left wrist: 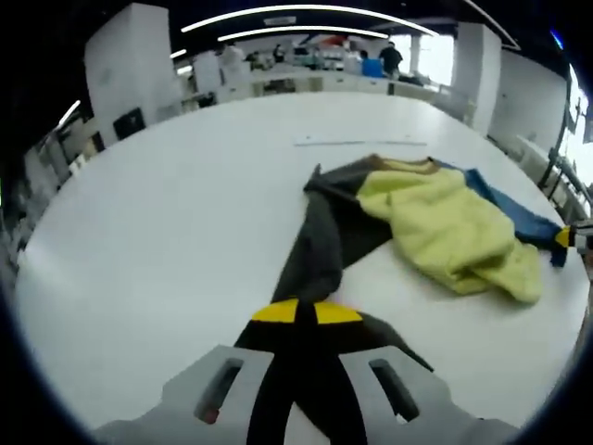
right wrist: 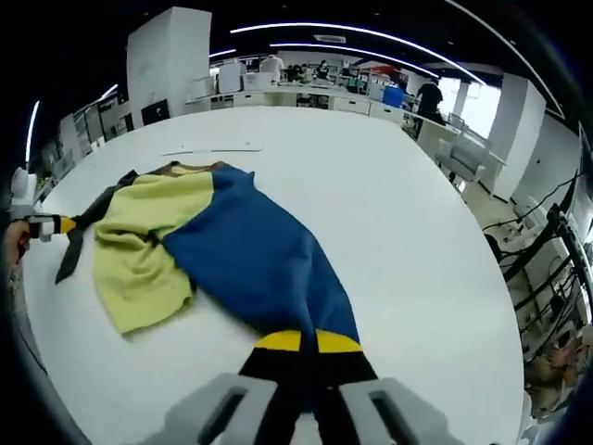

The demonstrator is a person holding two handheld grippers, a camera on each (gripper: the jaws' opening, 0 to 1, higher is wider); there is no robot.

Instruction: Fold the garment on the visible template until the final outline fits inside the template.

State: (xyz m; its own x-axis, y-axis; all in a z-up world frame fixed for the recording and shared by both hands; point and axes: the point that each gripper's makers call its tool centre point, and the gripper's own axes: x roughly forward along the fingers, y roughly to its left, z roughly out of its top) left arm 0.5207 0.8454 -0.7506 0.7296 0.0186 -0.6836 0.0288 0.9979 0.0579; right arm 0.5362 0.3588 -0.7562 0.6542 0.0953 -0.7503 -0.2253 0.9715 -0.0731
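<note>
My left gripper (left wrist: 306, 312) has its yellow-tipped jaws pinching the dark grey end of the garment (left wrist: 435, 222), which lies rumpled on the white desk (left wrist: 167, 250). In the right gripper view, my right gripper (right wrist: 307, 341) pinches the blue end of the same garment, its yellow middle bunched between the two. I can read no label, brand or writing on the cloth. A thin line (right wrist: 211, 150) marks the desk beyond it.

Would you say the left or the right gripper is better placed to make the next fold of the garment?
Probably either. The left gripper is shut on the dark sleeve and the right gripper on the blue sleeve. The right holds the broader, flatter panel, so folding it over the yellow part looks simpler.
</note>
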